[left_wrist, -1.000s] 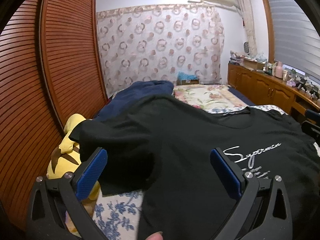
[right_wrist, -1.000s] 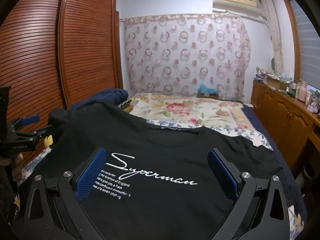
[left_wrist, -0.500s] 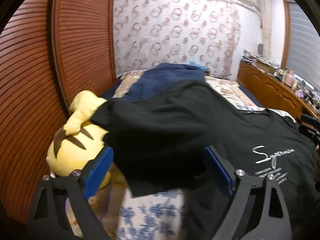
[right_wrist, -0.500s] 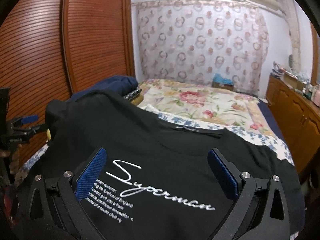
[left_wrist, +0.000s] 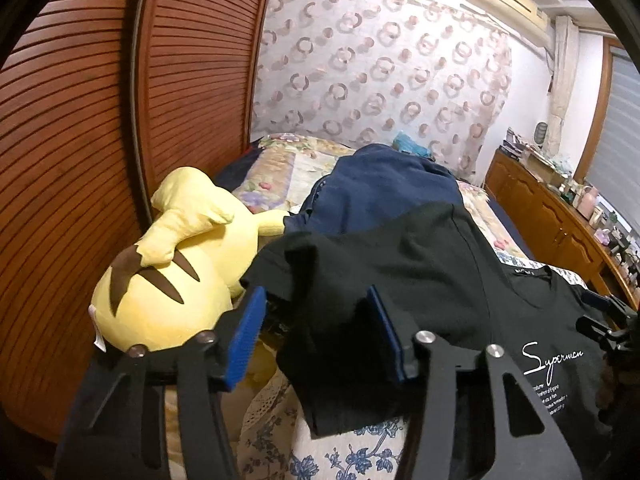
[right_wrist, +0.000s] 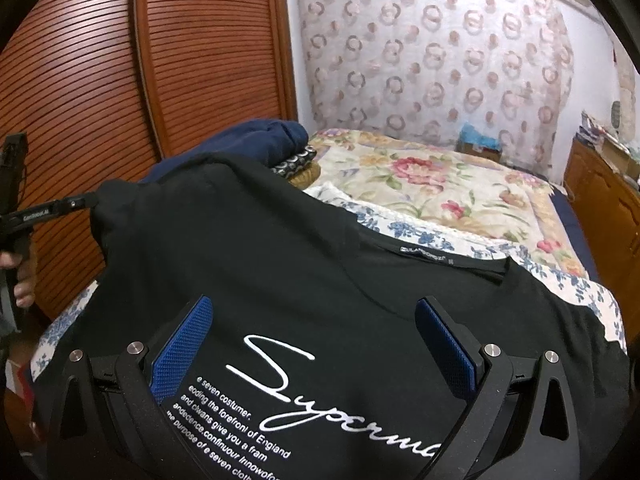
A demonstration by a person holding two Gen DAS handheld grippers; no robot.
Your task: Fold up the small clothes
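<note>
A black T-shirt (left_wrist: pixel 420 280) with white "Superman" lettering lies spread on the bed, front up; it also shows in the right wrist view (right_wrist: pixel 280 264). My left gripper (left_wrist: pixel 316 328) is open around the shirt's left sleeve (left_wrist: pixel 320 344), jaws partly closed, pads not touching cloth that I can see. From the right wrist view the left gripper (right_wrist: pixel 86 202) sits at the sleeve's edge. My right gripper (right_wrist: pixel 316 344) is open, hovering over the chest print (right_wrist: pixel 296 392), holding nothing.
A yellow plush toy (left_wrist: pixel 172 268) lies left of the sleeve against the wooden louvred doors (left_wrist: pixel 80 140). Folded navy clothes (left_wrist: pixel 380 188) sit behind the shirt. The floral bedspread (right_wrist: pixel 440 192) stretches beyond. A wooden dresser (left_wrist: pixel 560 216) lines the right wall.
My left gripper has swung left toward the sleeve and its jaws have narrowed around it. My right gripper has tilted down closer to the chest print.
</note>
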